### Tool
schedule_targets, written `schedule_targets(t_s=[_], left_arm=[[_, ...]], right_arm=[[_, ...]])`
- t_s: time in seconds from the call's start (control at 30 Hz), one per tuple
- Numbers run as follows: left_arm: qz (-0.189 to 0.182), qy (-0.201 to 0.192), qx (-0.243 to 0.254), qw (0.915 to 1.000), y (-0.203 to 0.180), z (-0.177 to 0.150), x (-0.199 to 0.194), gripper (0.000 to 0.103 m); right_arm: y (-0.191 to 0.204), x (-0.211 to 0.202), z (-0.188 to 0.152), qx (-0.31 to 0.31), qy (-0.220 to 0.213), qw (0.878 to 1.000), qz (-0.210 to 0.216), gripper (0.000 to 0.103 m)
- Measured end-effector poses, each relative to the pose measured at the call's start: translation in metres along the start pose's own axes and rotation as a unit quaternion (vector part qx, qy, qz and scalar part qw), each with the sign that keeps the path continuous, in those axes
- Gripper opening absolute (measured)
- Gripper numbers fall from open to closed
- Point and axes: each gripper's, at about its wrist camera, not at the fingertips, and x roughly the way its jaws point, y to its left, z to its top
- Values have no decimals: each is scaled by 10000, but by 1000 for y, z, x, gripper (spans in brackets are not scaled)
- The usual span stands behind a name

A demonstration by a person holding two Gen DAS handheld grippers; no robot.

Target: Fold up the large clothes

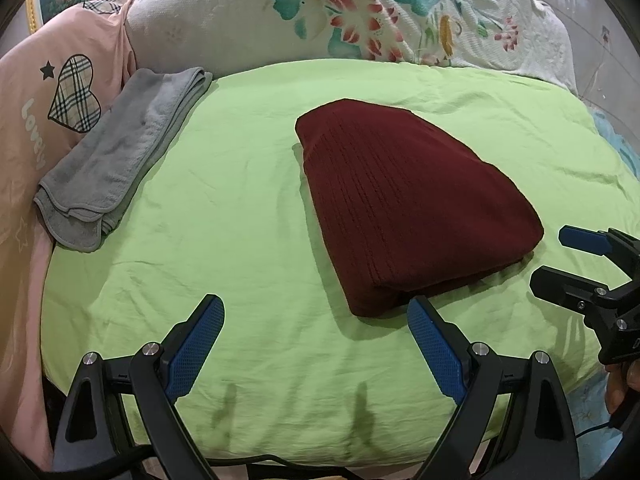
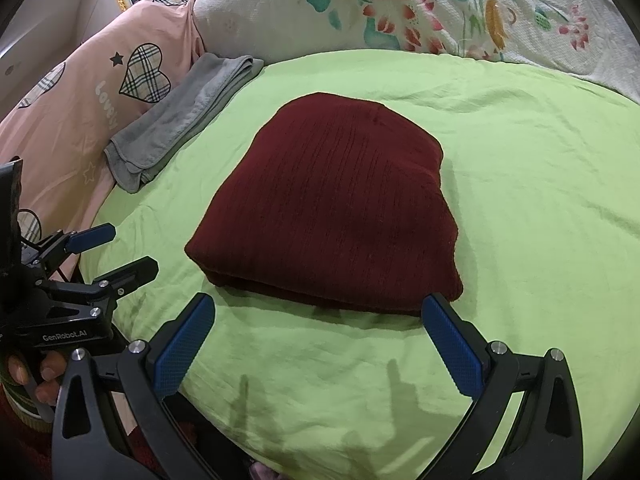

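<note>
"GenRobot.AI" printed on left gripper [image 2: 116, 254] body; "Lovely" on pink cover [image 1: 24, 120] beside plaid heart; folded dark red garment [image 1: 404, 200] lies flat mid green sheet [image 1: 224, 208], clear of every edge; left gripper fingers spread wide, holding nothing; right gripper [image 2: 316, 316] same, just short of garment's near fold; grey towel [image 1: 116, 156] on sheet's left edge; bare green all round.

Maroon ribbed garment [image 1: 408, 204], lime-green sheet [image 1: 248, 208], grey towel [image 1: 120, 152], floral white blanket [image 1: 360, 12]
</note>
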Motion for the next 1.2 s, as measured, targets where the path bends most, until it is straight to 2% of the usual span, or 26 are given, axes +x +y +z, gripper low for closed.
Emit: schedule_targets(t_s=[1.2], left_arm=[[-36,-34,15,10000,-1,0,-7,93]], right_arm=[[2,-3,1,-24,-33,10000,11,103]])
